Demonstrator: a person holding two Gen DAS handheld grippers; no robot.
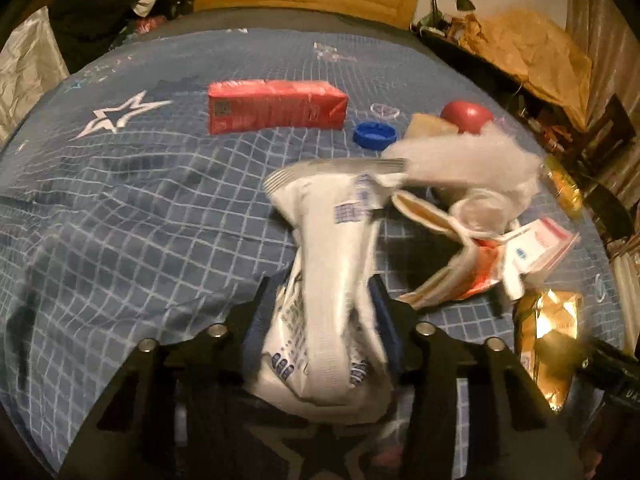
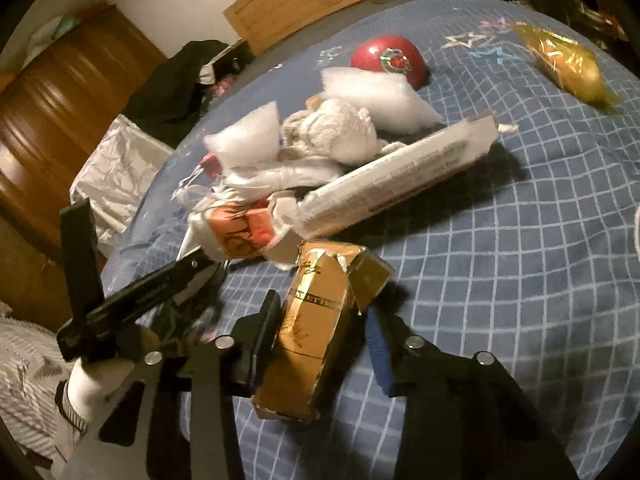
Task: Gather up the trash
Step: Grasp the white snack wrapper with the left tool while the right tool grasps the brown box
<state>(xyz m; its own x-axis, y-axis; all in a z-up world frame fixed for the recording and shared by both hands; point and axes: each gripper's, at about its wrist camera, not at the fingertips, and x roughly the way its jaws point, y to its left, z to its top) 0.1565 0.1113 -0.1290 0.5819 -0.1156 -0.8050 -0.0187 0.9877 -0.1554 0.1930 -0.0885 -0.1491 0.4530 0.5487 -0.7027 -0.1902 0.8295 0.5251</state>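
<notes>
On the bed (image 1: 120, 208), near its middle, the left tool (image 1: 324, 312) pinches a white wrapper (image 1: 332, 280); the right tool (image 2: 320, 332) pinches a gold carton (image 2: 316, 336), likely to gather both as trash.

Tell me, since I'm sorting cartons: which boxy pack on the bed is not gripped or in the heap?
The red carton. It lies alone on its side near the headboard, beside the blue cap; the gold box sits in the right tool.
</notes>
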